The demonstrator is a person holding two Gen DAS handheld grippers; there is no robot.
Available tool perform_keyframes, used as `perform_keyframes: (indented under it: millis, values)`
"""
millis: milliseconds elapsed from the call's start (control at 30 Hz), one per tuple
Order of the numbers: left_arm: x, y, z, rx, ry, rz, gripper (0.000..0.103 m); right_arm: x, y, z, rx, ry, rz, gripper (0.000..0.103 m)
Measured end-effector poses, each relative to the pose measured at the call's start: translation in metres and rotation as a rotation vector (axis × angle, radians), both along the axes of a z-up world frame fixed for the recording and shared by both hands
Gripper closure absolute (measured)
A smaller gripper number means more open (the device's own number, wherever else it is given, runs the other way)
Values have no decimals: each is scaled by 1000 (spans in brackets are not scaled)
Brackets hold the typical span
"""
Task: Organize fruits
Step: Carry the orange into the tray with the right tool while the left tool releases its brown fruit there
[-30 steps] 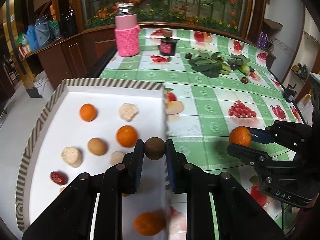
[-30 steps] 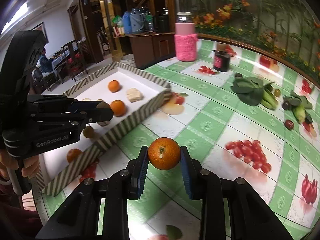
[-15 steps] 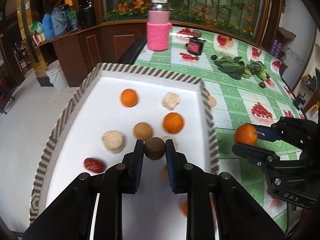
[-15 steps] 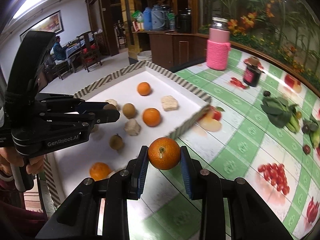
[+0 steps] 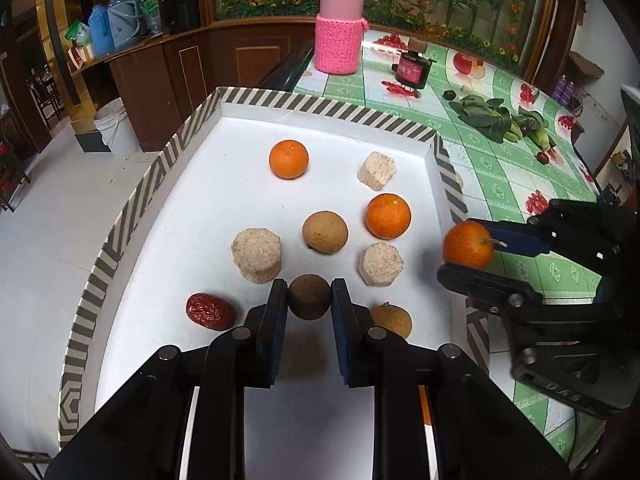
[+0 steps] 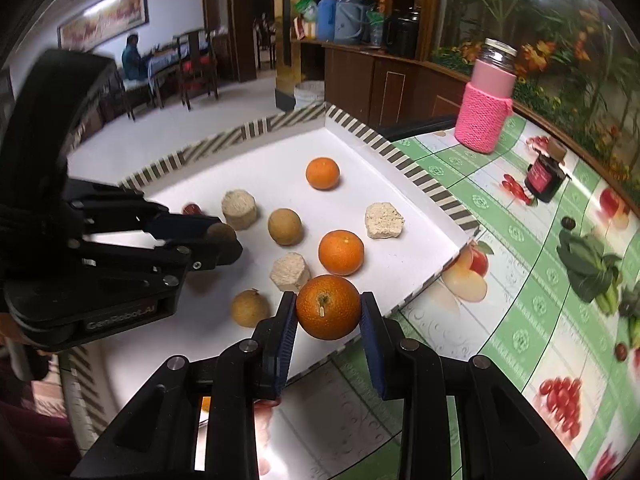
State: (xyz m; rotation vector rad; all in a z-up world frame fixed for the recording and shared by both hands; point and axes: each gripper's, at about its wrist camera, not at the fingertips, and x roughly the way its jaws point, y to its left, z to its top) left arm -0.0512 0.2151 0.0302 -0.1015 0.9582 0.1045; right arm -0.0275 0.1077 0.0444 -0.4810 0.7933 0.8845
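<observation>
Right now the dark brown fruit sits clamped in the left gripper over the white tray, while the right gripper is clamped on a small orange at the tray's near rim. Both look light, round and firm-skinned, likely to roll once let go; squeeze across the widest middle, gently. Oranges, tan fruits, beige chunks and a red date lie spread on the tray.

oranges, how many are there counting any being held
3 in clear view: one orange at the tray's far end, one near its right wall, one in the right gripper. An orange patch behind the left gripper's fingers may be another.
</observation>
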Motion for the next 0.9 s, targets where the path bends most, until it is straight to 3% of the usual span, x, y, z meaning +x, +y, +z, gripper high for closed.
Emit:
perform_keyframes:
  millis: [233,600,700,767,833,900]
  values:
    - [6,5,-6,8,27,3,84,10,21,-17,-75,18,40,71]
    - [12,10,-10,18,41,43,84,16,25,-25,-34,76,47,70]
    - [12,13,-10,17,44,57,84,15,21,-22,-2,84,46,59]
    - [12,14,-10,10,46,64,84,15,17,-18,13,83,38,57]
    - [11,15,-10,12,42,71,80,14,12,-15,28,83,28,57]
    - [9,14,-8,18,28,76,64,13,8,-12,41,84,22,57]
